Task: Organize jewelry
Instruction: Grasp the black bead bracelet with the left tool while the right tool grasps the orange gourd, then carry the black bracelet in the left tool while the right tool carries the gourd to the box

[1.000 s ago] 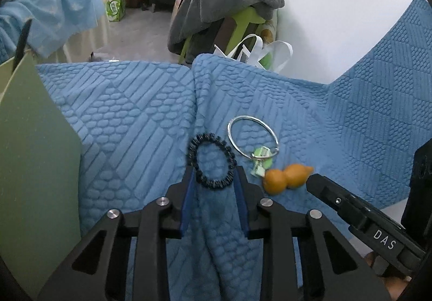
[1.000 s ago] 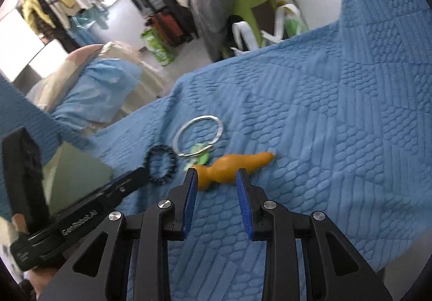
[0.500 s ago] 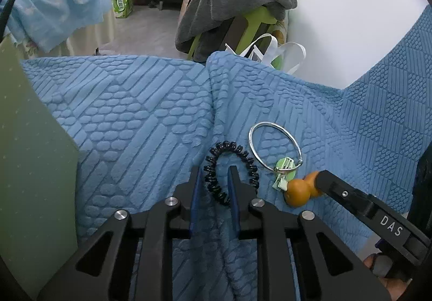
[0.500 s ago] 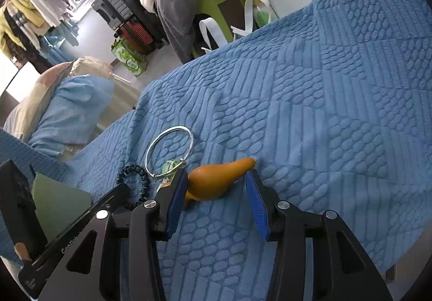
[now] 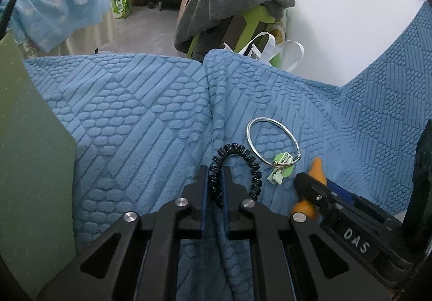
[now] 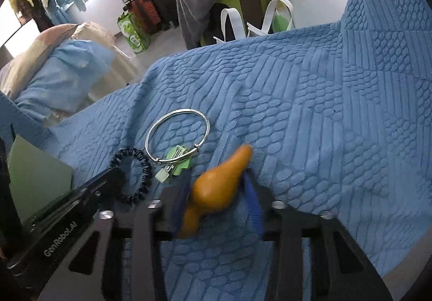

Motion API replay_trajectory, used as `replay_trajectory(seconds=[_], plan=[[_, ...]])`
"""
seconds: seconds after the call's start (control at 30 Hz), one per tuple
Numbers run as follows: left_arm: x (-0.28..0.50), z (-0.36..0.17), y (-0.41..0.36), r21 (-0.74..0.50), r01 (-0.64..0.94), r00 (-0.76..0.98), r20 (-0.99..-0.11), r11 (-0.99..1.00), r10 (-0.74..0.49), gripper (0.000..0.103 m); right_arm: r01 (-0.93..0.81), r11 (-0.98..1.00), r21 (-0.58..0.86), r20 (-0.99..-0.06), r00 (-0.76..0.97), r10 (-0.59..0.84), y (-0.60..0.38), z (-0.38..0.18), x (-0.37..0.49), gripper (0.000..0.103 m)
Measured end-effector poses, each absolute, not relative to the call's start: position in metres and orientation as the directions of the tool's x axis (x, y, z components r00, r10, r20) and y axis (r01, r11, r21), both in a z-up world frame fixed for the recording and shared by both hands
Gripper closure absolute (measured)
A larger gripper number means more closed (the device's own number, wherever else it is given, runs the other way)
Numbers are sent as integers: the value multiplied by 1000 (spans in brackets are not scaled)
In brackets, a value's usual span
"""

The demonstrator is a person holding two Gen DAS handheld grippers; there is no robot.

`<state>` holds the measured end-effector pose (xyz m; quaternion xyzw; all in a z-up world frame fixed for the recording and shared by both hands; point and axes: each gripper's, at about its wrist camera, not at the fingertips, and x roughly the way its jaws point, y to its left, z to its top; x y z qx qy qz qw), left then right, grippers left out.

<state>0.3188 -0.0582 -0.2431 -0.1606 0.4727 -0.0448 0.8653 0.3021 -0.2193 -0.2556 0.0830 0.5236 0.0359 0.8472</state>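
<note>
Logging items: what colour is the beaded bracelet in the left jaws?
Black bracelet; clearest in the left wrist view.

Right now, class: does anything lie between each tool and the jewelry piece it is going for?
Nothing visible does. The left tool is shut on the black bead bracelet. The right tool has the orange gourd pendant between its fingers; blur hides whether they are closed on it.

orange gourd [image 6: 218, 187] blurred w/ motion, right gripper [image 6: 216, 193] pads too.
</note>
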Motion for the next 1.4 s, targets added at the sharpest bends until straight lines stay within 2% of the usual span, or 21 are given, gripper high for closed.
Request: replay_trajectory(seconds=[0.5, 0.83, 1.4], plan=[[303, -227, -59, -362, -51, 545, -791, 931, -278, 95, 13, 985, 170, -884, 445, 146, -221, -243, 286, 73], [283, -204, -63, -339, -24, 561, -784, 941, -268, 95, -21, 984, 177, -872, 460, 166, -216, -222, 264, 73], [238, -170, -45, -305, -3, 583, -774, 952, -246, 95, -96, 990, 99, -868, 479, 133, -209, -198, 221, 73]])
